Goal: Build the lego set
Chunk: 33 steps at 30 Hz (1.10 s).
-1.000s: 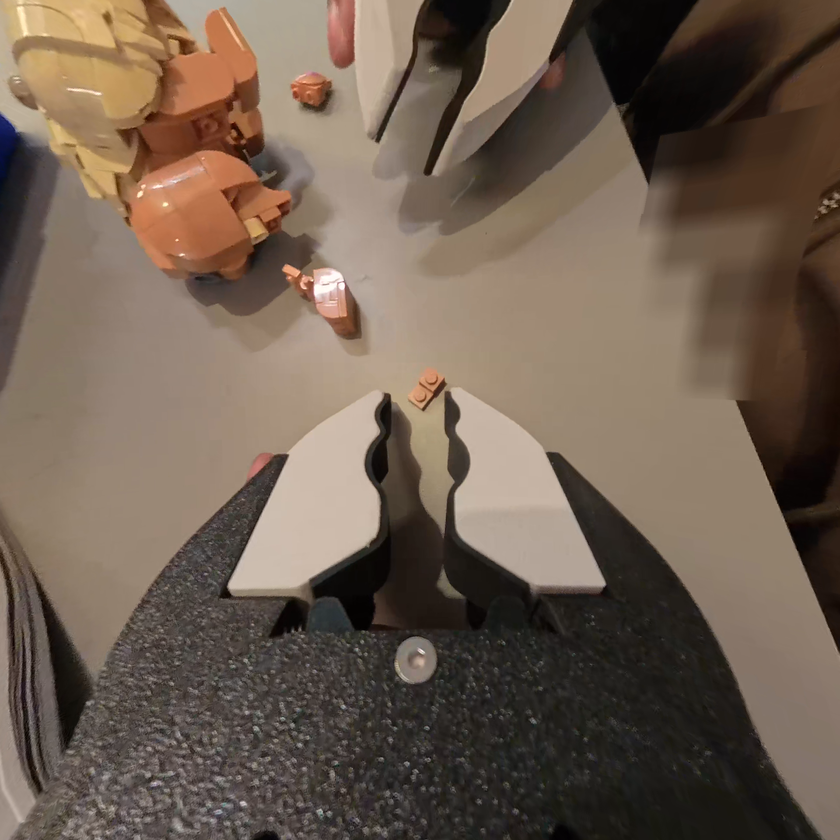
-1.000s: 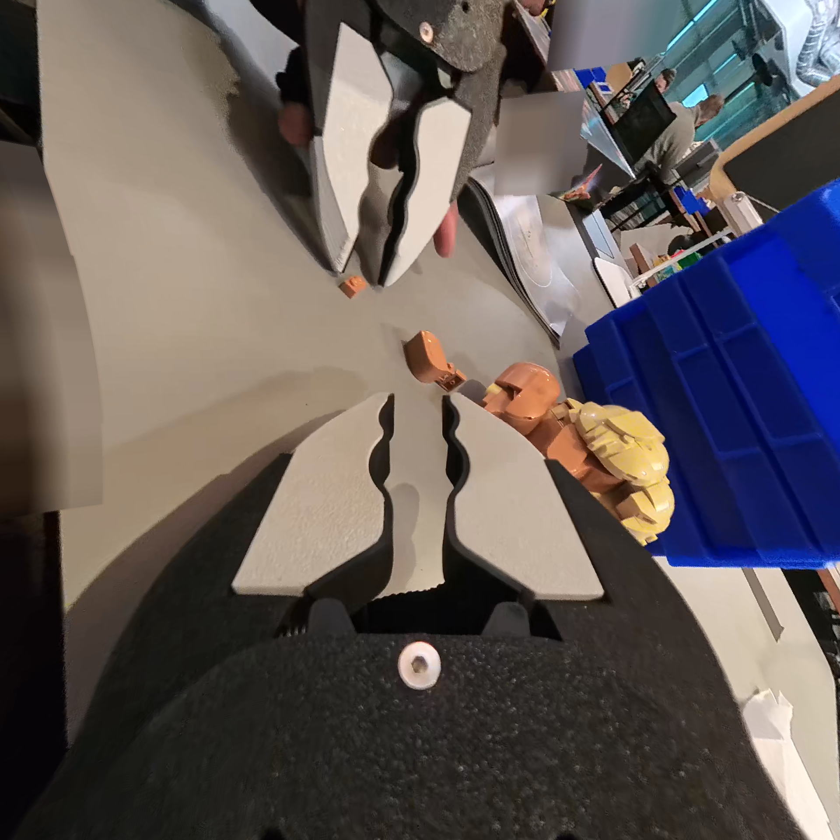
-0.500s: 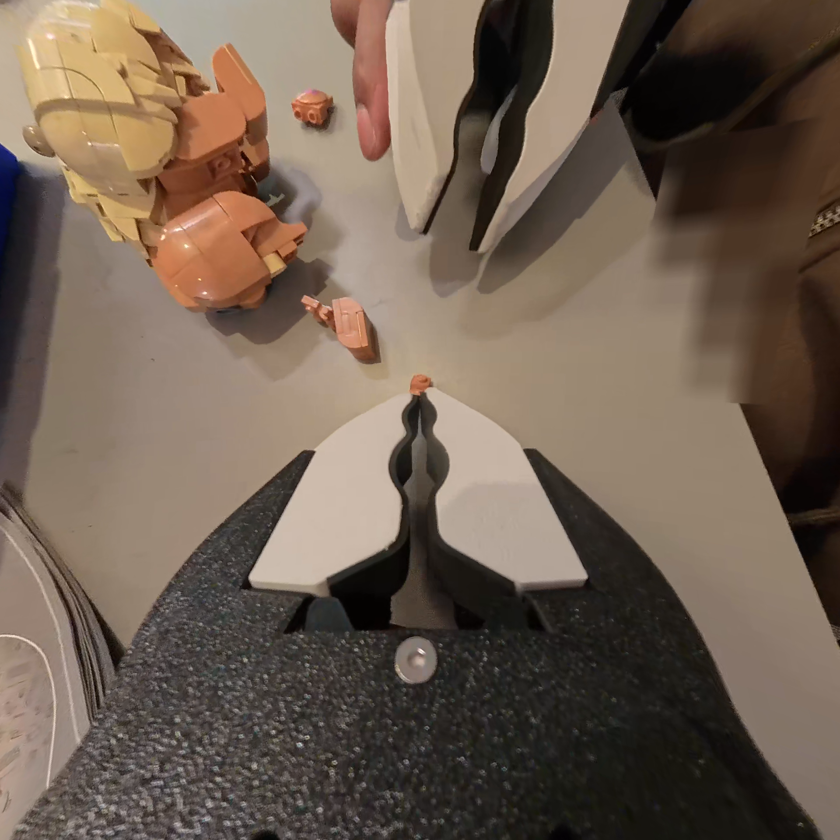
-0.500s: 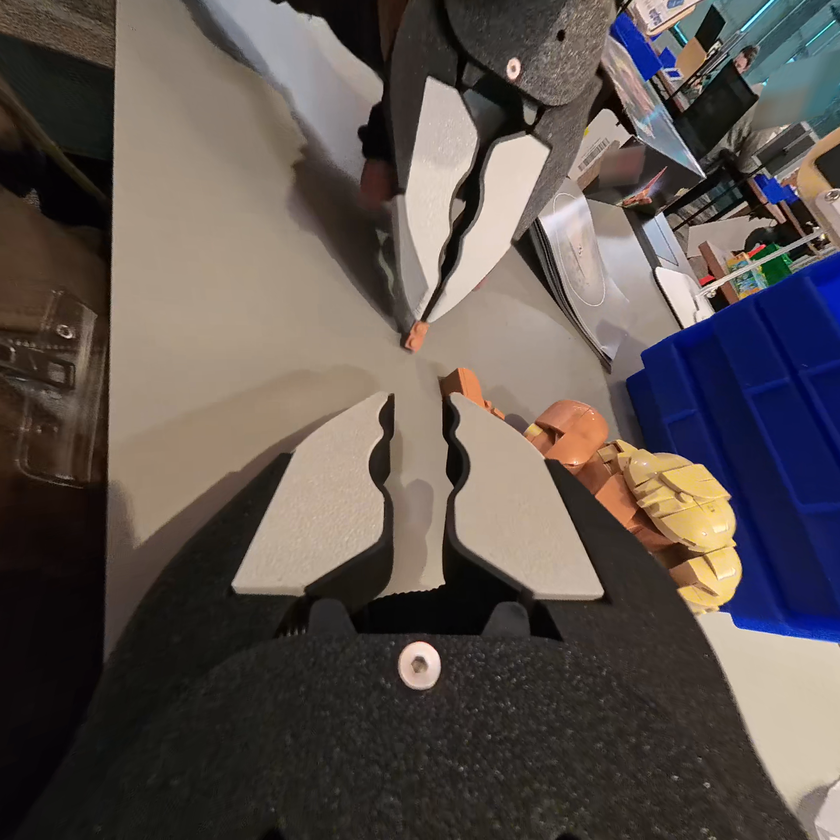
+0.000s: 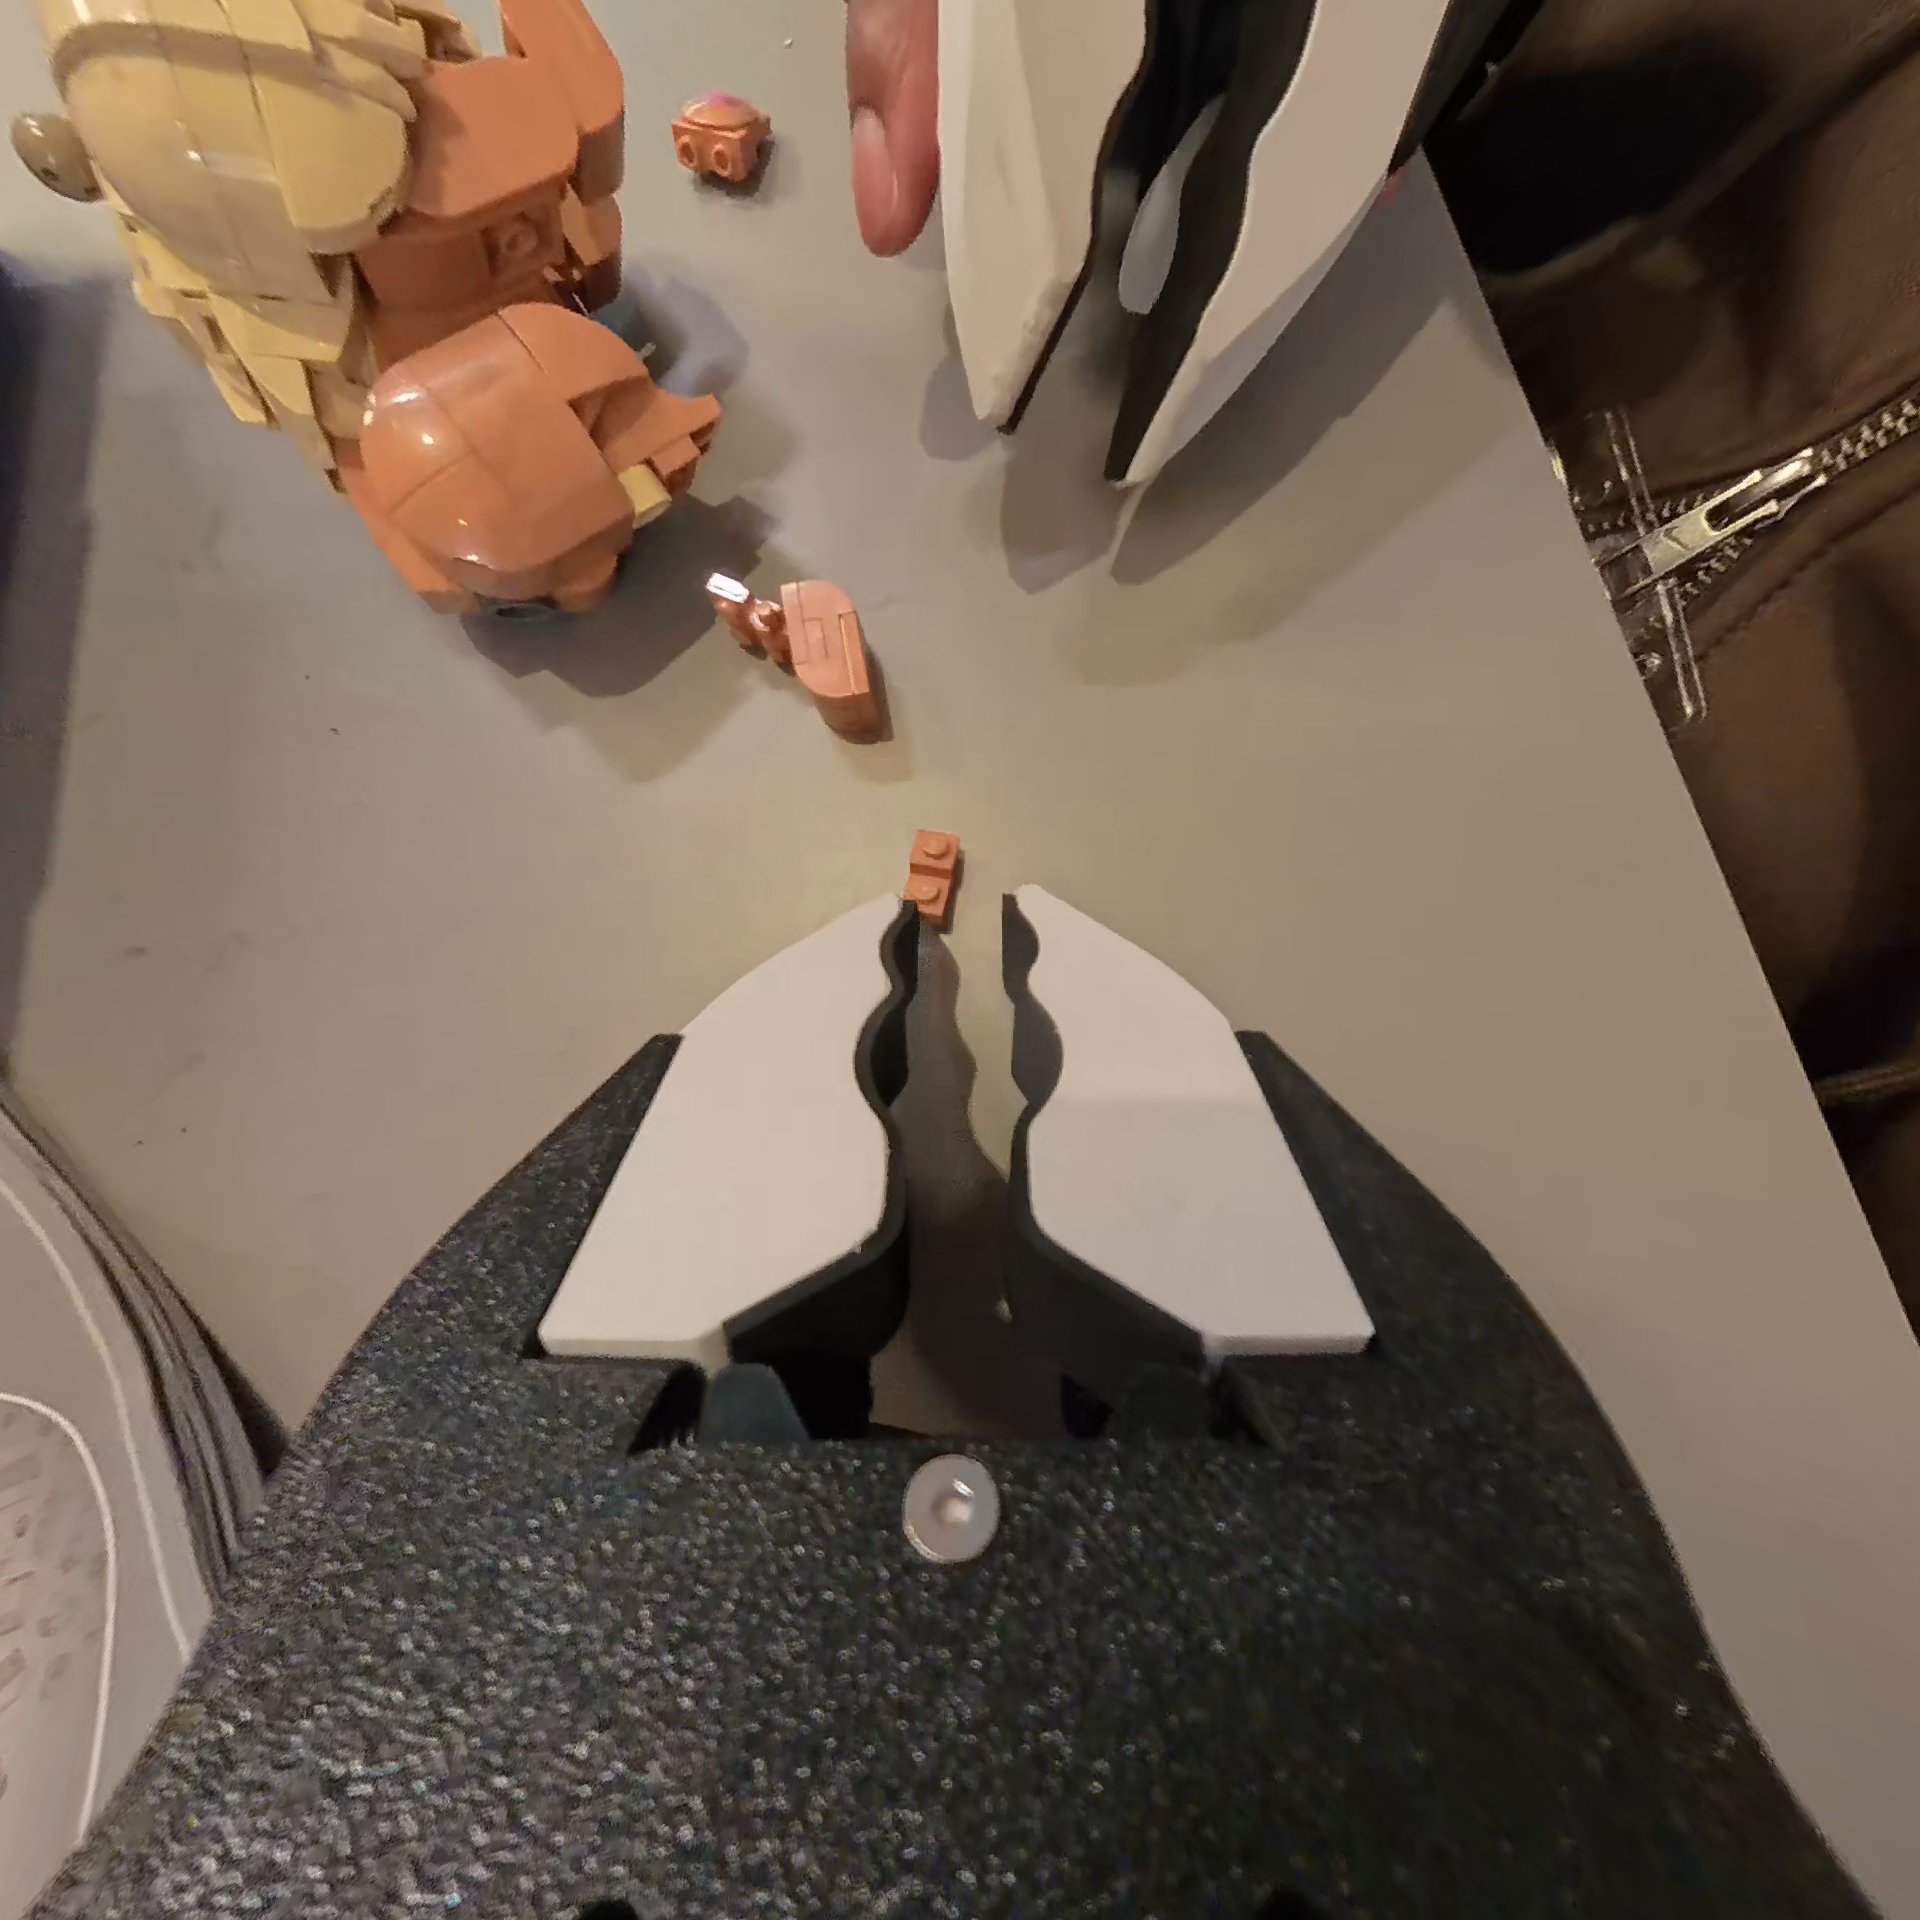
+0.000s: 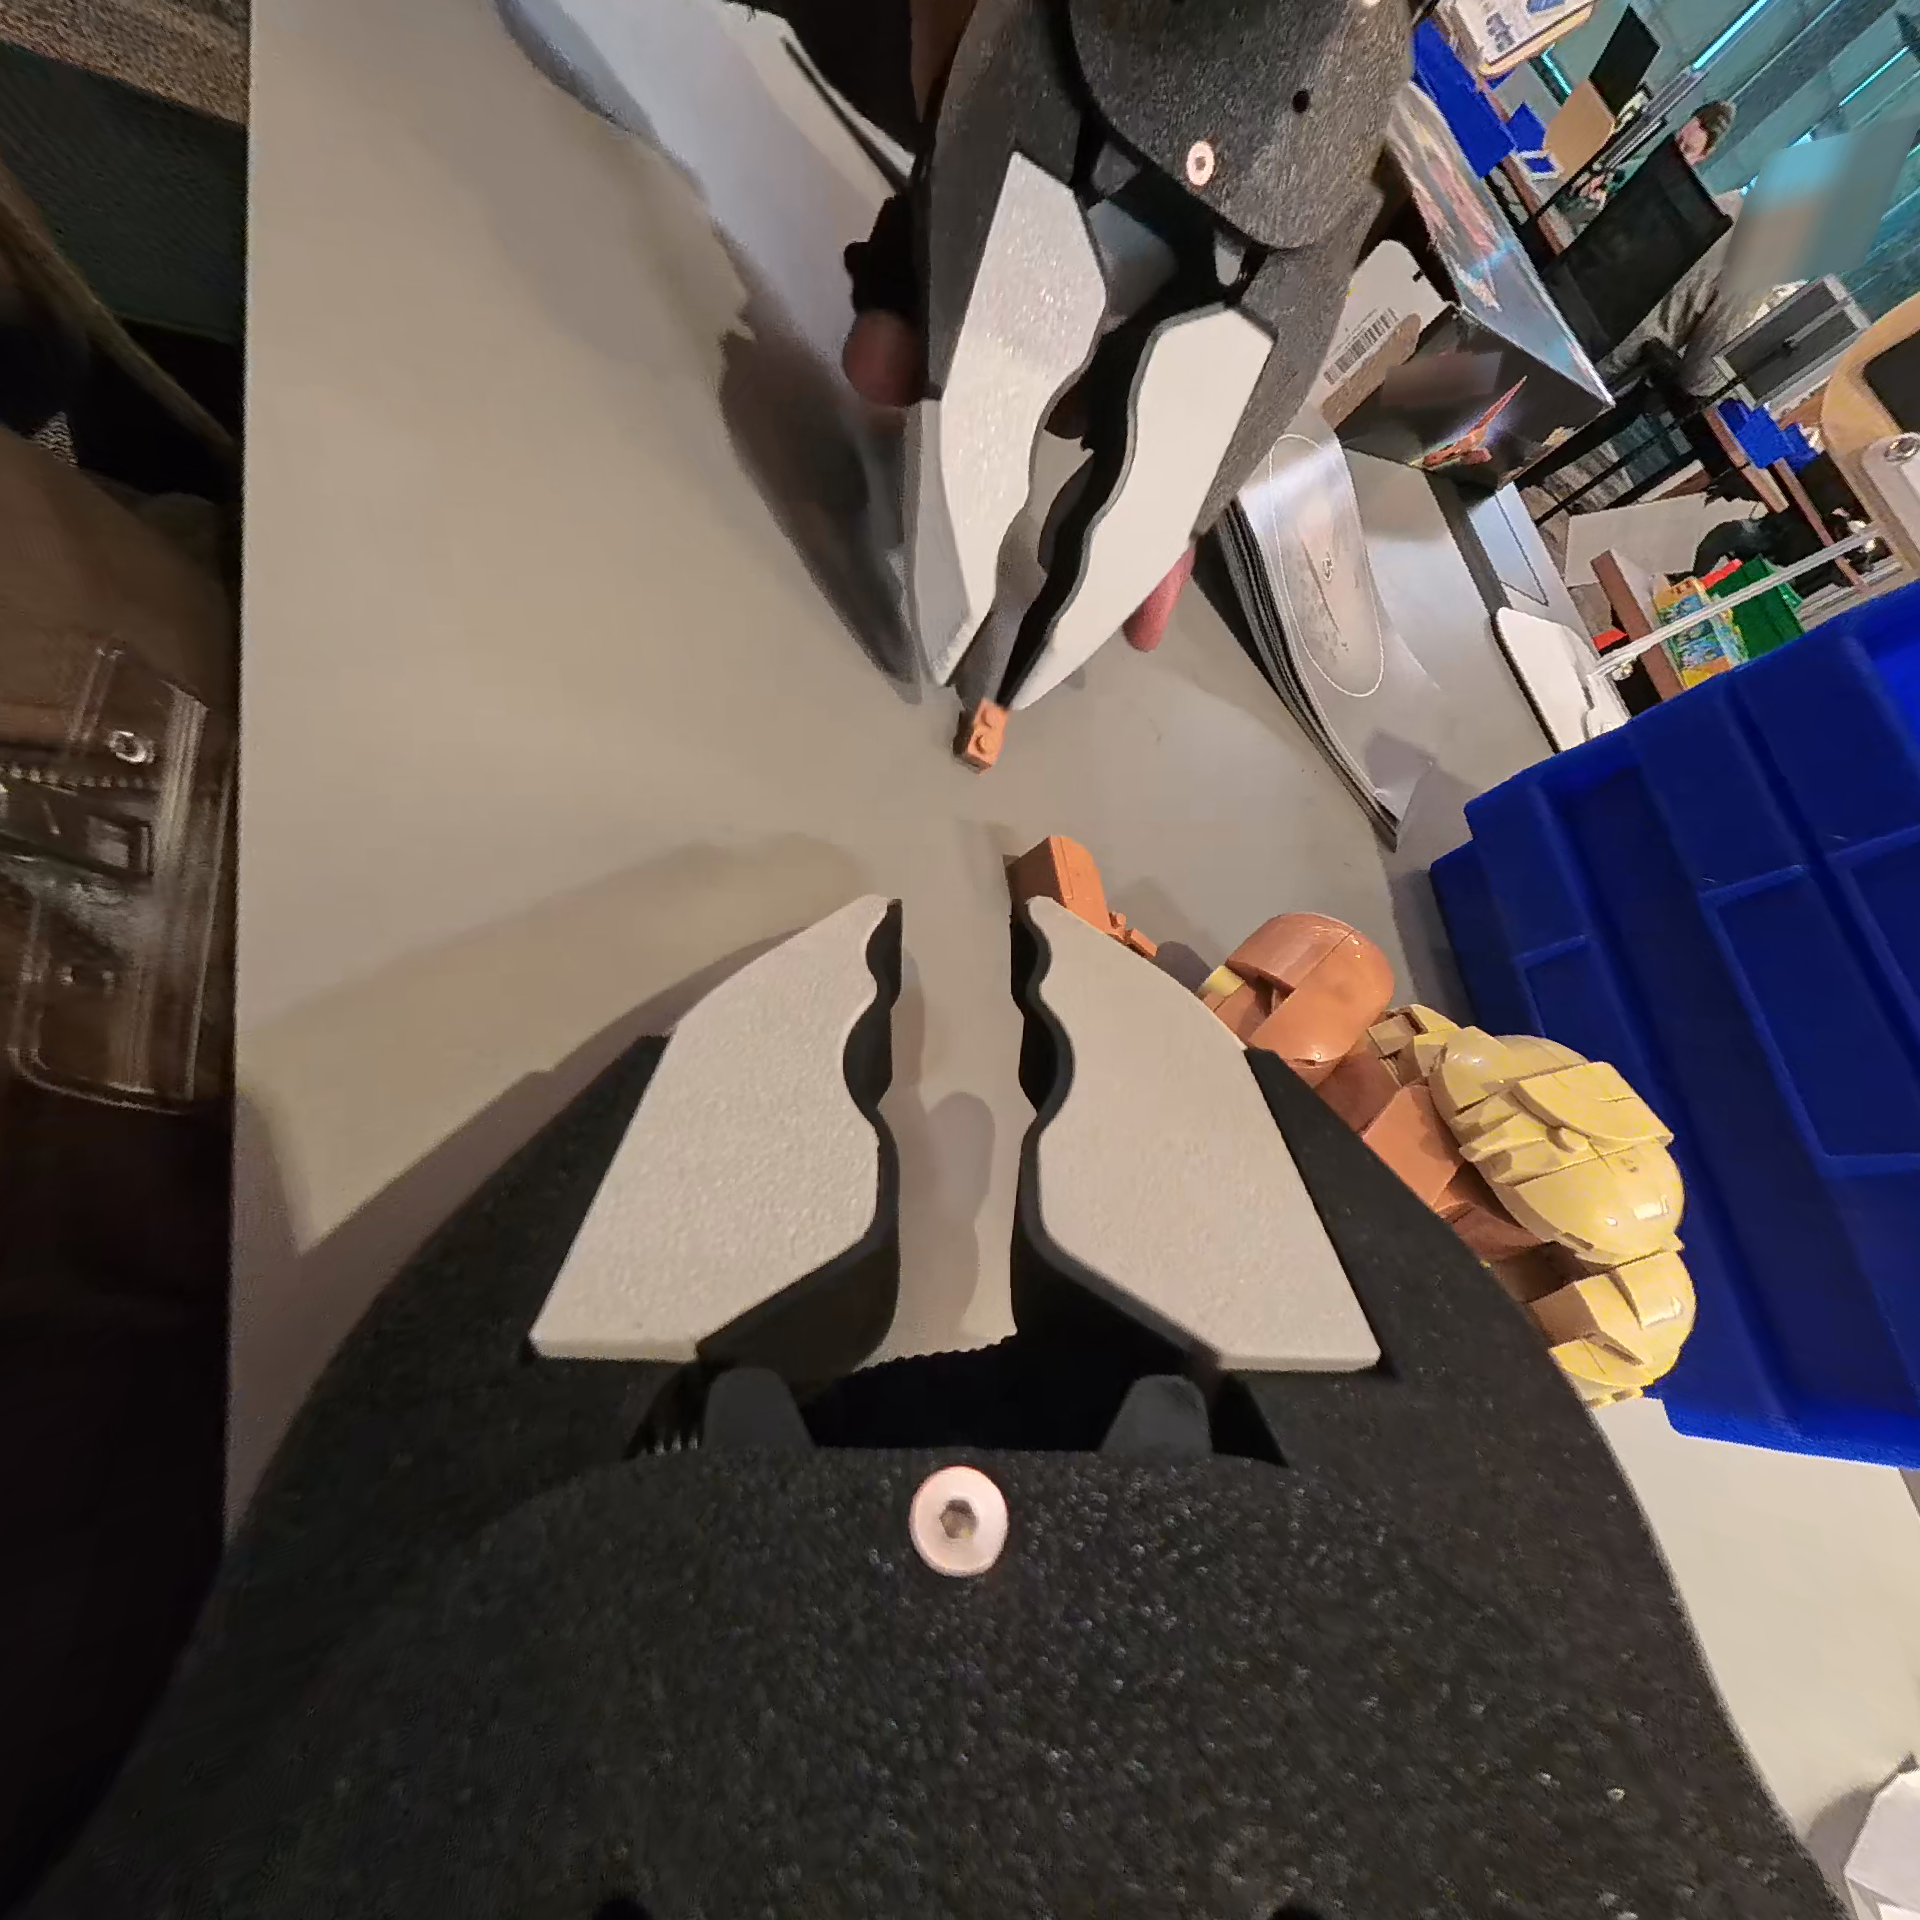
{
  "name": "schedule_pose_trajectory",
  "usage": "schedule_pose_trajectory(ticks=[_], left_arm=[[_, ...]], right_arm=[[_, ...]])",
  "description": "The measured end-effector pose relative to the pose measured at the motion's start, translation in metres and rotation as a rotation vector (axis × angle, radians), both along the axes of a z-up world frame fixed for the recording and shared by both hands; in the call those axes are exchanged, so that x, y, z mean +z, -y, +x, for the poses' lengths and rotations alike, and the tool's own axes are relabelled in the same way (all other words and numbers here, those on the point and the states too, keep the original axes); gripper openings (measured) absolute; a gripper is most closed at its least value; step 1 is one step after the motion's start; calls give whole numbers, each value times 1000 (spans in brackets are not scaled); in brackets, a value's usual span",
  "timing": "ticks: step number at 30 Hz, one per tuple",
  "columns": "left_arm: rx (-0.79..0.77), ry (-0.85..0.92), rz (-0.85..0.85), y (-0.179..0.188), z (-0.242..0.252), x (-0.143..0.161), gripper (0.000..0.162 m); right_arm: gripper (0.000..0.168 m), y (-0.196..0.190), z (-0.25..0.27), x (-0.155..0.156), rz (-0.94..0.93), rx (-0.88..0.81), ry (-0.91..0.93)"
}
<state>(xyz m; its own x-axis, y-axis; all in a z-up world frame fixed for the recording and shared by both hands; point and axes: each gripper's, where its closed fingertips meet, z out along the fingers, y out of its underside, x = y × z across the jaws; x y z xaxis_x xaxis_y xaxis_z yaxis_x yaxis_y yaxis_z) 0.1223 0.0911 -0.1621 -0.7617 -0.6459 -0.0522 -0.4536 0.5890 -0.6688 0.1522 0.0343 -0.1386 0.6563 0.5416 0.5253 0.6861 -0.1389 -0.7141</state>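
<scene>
My left tool (image 5: 951,899) stands apart, the small orange plate (image 5: 933,876) lying on the table (image 5: 312,935) touching its 11 o'clock fingertip; right tool (image 6: 954,909) apart, empty. I'd centre, then squeeze gently

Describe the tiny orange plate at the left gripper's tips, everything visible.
The tiny orange plate is a thin two-stud Lego piece, glossy plastic, lying flat on the grey table with studs up. It sits just ahead of the left gripper, nearer its left fingertip; the gripper is open and whether that tip touches it is unclear. A larger orange piece lies apart beyond it.
</scene>
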Motion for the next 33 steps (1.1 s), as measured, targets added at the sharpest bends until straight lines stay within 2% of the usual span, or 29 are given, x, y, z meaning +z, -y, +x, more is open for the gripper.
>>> schedule_pose_trajectory(ticks=[7, 14, 22, 27, 30, 33], left_arm=[[3, -5, 10, -4, 3, -4, 15], [-46, -5, -48, 7, -13, 12, 14], [125, -23, -66, -1, -8, 10, 21], [79, 79, -162, 21, -12, 29, 21], [126, -33, -45, 11, -14, 6, 23], [91, -75, -99, 18, -23, 1, 23]], right_arm=[[20, 0, 0, -1, 7, -5, 12], [20, 0, 0, -1, 4, -3, 12], [20, 0, 1, -3, 6, -7, 30], [20, -1, 0, -5, -3, -7, 41], [20, 0, 0, -5, 3, -10, 49], [20, 0, 1, -5, 5, -12, 49]])
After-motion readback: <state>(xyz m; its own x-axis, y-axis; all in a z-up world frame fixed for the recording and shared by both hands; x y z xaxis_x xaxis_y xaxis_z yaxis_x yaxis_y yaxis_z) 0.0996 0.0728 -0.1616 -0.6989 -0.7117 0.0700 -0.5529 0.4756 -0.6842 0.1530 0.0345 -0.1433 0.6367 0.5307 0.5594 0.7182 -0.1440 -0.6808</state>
